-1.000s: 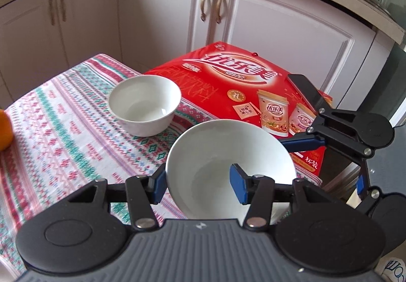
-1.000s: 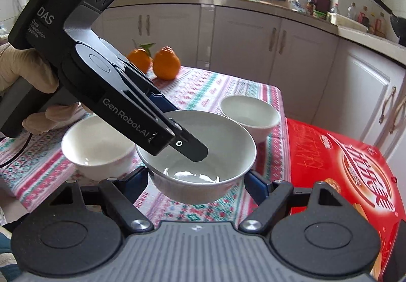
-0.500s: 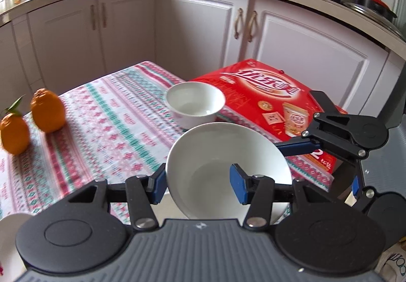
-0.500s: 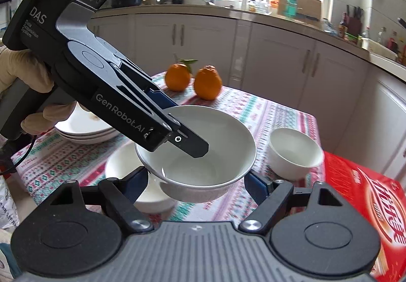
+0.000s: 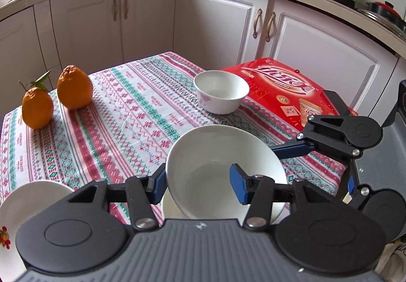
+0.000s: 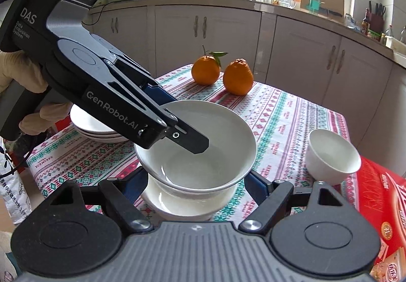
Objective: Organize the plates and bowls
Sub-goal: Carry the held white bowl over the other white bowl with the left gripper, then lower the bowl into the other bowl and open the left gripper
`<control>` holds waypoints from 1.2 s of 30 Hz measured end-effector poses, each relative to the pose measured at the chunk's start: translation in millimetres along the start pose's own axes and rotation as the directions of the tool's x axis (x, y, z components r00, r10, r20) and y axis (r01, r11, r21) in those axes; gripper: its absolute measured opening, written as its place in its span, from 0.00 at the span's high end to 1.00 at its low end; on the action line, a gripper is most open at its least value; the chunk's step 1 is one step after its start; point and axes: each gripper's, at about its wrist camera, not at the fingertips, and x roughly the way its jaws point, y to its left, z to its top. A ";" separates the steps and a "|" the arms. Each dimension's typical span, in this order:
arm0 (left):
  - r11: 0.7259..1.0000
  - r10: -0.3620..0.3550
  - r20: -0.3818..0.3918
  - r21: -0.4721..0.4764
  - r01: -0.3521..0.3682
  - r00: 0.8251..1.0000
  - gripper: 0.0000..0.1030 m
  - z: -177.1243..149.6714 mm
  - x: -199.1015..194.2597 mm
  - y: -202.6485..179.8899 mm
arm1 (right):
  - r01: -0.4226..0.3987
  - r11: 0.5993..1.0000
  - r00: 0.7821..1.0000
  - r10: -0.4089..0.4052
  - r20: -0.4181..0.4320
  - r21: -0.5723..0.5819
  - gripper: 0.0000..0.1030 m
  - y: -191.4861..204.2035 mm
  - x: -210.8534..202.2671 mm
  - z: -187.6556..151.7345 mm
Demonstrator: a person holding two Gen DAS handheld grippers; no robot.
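A wide white bowl (image 5: 218,155) (image 6: 203,155) is held between both grippers. My left gripper (image 5: 198,184) is shut on its near rim, one finger inside the bowl and one outside; it also shows in the right wrist view (image 6: 177,135). My right gripper (image 6: 195,180) grips the bowl's outer sides and shows in the left wrist view (image 5: 317,147). The held bowl hangs just above a second white bowl (image 6: 177,206) on the table. A small white bowl (image 5: 221,94) (image 6: 332,157) stands at the table's far edge. A stack of white plates (image 6: 94,127) (image 5: 22,206) lies to the left.
Two oranges (image 5: 55,97) (image 6: 223,74) sit on the patterned tablecloth (image 5: 121,124). A red box (image 5: 286,89) (image 6: 375,200) lies beside the table past the small bowl. White kitchen cabinets (image 5: 223,28) stand behind.
Both grippers have carried the wide bowl leftward across the table. It has come down over the second bowl, close above it.
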 end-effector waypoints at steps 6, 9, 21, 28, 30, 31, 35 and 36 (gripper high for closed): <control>1.000 -0.008 -0.016 -0.025 0.007 1.000 0.51 -9.8 6.2 7.5 | -0.011 1.000 1.000 0.011 -0.028 0.002 0.16 3.5 10.4 -2.9; 1.000 -0.008 -0.024 -0.029 0.007 1.000 0.51 -12.7 10.4 9.4 | -0.013 1.000 0.999 0.013 -0.038 0.003 0.16 4.3 14.0 -3.2; 1.000 -0.016 -0.026 -0.018 0.015 1.000 0.51 -15.0 14.2 9.2 | -0.017 1.000 0.998 0.018 -0.059 0.018 0.16 3.1 19.3 -6.3; 1.000 -0.016 -0.029 -0.018 0.016 0.999 0.51 -16.4 16.2 9.9 | -0.021 1.000 0.998 0.023 -0.064 0.022 0.16 2.4 21.6 -8.3; 1.000 -0.016 -0.029 -0.021 0.015 0.999 0.51 -17.4 16.8 10.6 | -0.021 1.000 0.998 0.022 -0.064 0.020 0.16 2.9 22.3 -7.9; 1.000 -0.016 -0.030 -0.023 0.016 0.999 0.51 -17.7 17.0 10.9 | -0.021 1.000 0.998 0.022 -0.065 0.019 0.16 3.0 22.4 -7.7; 1.000 -0.018 -0.026 -0.025 0.017 0.999 0.51 -18.5 17.5 11.7 | -0.022 1.000 0.998 0.023 -0.066 0.021 0.16 3.5 22.8 -7.1; 1.000 -0.018 -0.026 -0.025 0.018 1.000 0.51 -18.6 17.7 12.0 | -0.023 0.999 0.998 0.024 -0.066 0.023 0.16 3.5 22.9 -7.1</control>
